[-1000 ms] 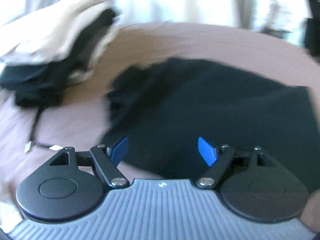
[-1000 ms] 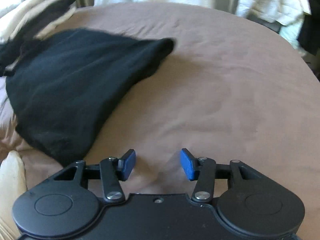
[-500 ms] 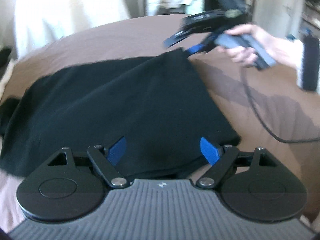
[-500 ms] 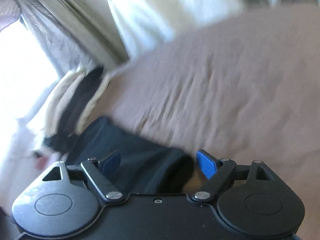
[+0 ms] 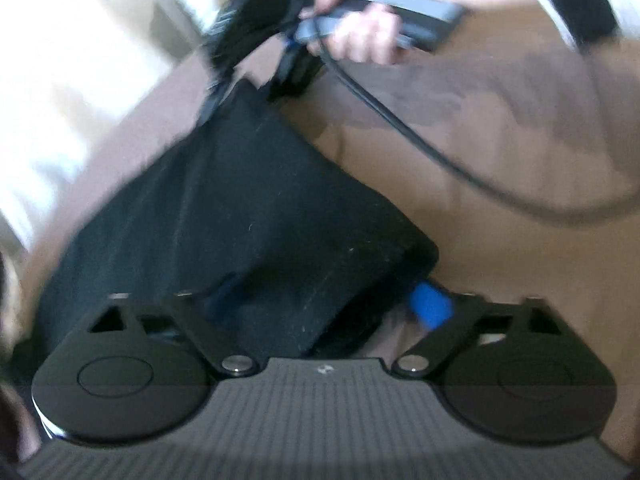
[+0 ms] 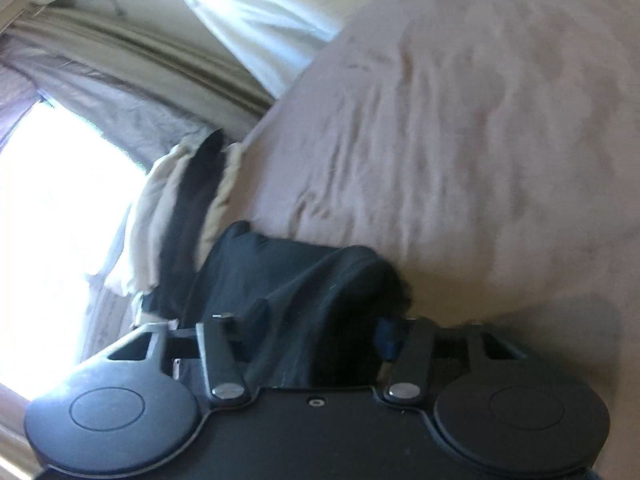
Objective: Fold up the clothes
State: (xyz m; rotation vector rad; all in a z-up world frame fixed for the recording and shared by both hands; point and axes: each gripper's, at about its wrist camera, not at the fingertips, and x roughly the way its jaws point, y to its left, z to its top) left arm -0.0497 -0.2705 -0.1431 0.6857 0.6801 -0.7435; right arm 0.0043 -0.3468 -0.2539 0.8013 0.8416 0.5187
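Left gripper (image 5: 326,306) at bottom centre of the left wrist view, jaws closing over a near corner of the black garment (image 5: 240,216). Cloth between the blue pads (image 5: 432,306); right pad showing just under the garment's corner, left pad mostly lost in dark fabric. Whether the pads already press on the cloth: cannot tell, owing to blur.

Outward from there, black garment spread up and left across the brown bed sheet (image 5: 500,140), narrowing to a far corner at upper centre. Far corner pinched in the right gripper (image 5: 240,60), held by a hand (image 5: 360,36) at top centre. Black cable (image 5: 440,152) trailing from that hand down and right over the sheet. Dark sleeve at upper right corner.

Right gripper (image 6: 320,332) at bottom centre of the right wrist view, jaws closing with bunched black garment (image 6: 296,280) filling the gap between them, fabric touching both fingers. Beyond the bunch, wrinkled brown bed sheet (image 6: 460,140) over the right and upper right. Stack of cream and black clothes (image 6: 180,200) at centre left, just beyond the garment. Bright window at left edge, grey curtain (image 6: 100,92) above it, white fabric at top centre.
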